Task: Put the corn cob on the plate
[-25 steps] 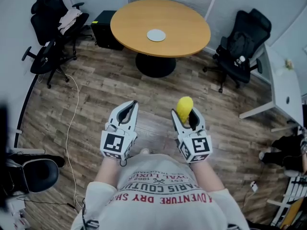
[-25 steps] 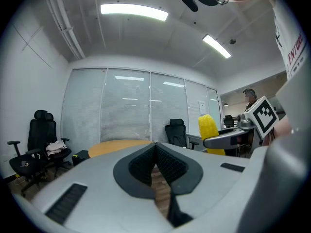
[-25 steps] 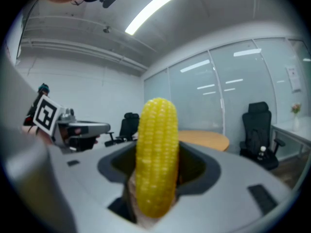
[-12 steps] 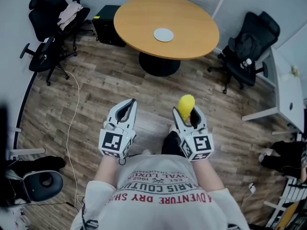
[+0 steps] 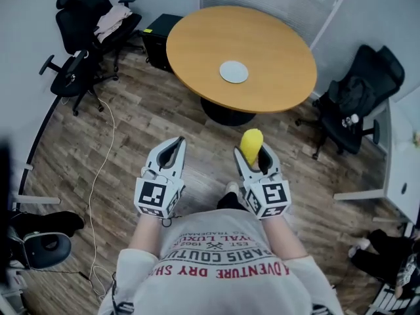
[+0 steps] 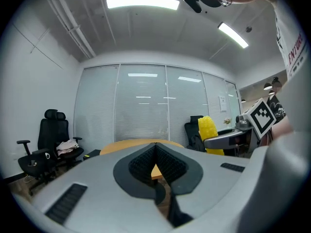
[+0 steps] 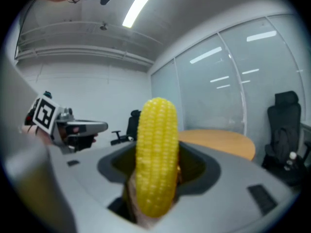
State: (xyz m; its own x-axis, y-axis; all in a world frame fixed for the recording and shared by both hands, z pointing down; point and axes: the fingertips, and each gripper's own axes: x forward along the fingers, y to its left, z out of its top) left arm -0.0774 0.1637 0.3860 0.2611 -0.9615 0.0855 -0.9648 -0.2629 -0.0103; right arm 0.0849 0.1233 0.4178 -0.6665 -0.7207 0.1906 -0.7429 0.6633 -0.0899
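A yellow corn cob [image 5: 251, 146] [image 7: 156, 154] stands upright between the jaws of my right gripper [image 5: 254, 157], which is shut on it. The cob also shows at the right in the left gripper view [image 6: 209, 133]. My left gripper [image 5: 172, 151] is held level beside the right one, jaws closed together with nothing between them [image 6: 155, 163]. Both are held in front of the person's chest, well above the floor. A small round grey plate [image 5: 233, 71] lies on the round wooden table [image 5: 275, 58], some way ahead of both grippers.
Black office chairs stand at the far left [image 5: 85, 51] and at the right [image 5: 357, 104]. A black box [image 5: 157, 35] sits on the floor behind the table. A white cable [image 5: 102, 169] trails over the wooden floor at the left. A white desk [image 5: 403, 176] edges the right side.
The table and plate have shifted lower and to the right in the head view, so they lie closer. Both grippers keep their pose, the right still holding the corn.
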